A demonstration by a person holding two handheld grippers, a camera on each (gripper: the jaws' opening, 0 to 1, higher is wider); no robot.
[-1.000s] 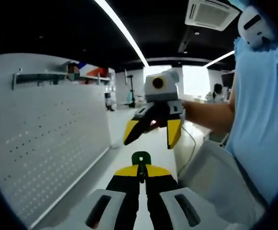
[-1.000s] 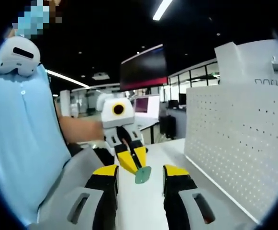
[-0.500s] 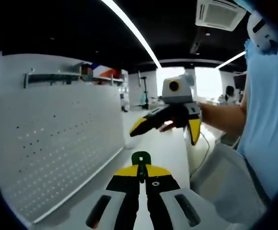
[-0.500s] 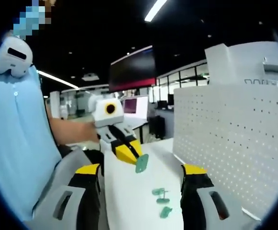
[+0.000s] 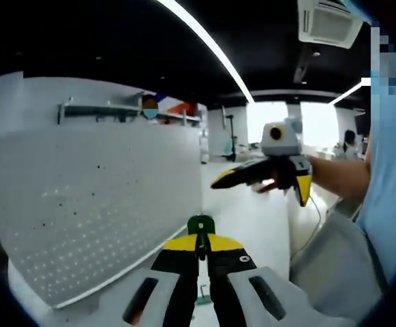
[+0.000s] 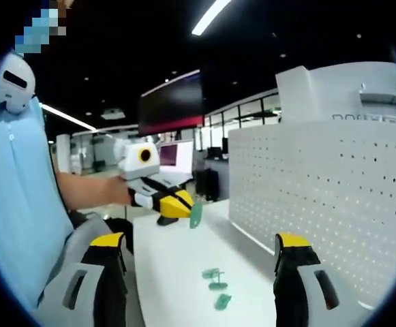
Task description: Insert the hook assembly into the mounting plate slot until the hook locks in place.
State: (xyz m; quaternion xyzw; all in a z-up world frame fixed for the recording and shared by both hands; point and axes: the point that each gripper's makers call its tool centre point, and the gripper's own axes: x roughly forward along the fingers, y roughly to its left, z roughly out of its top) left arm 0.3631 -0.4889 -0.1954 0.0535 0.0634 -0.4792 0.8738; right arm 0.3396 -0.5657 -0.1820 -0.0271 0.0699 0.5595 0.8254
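My left gripper [image 5: 200, 244] is shut on a small green hook piece [image 5: 200, 224], whose tip sticks out past the yellow fingertips. The right gripper view sees that same gripper [image 6: 174, 204] from the front, with the green hook [image 6: 195, 214] hanging from it above the white table. A white perforated mounting plate [image 5: 95, 204] stands upright to the left of my left gripper, and the same mounting plate [image 6: 327, 197] is at the right in the right gripper view. My right gripper [image 6: 198, 244] is wide open with nothing between its fingers. It also appears as the right gripper [image 5: 259, 189] beyond the hook.
Loose green hooks [image 6: 212, 274] lie on the white table [image 6: 170, 266] between my right jaws, another green hook [image 5: 202, 300] under my left jaws. A person in a light blue shirt [image 6: 20, 204] stands close beside the table. The office room stretches behind.
My right jaws have spread much wider. The left gripper with its hook has drawn further from the right gripper's camera and sits nearer the perforated plate. Both views have shifted.
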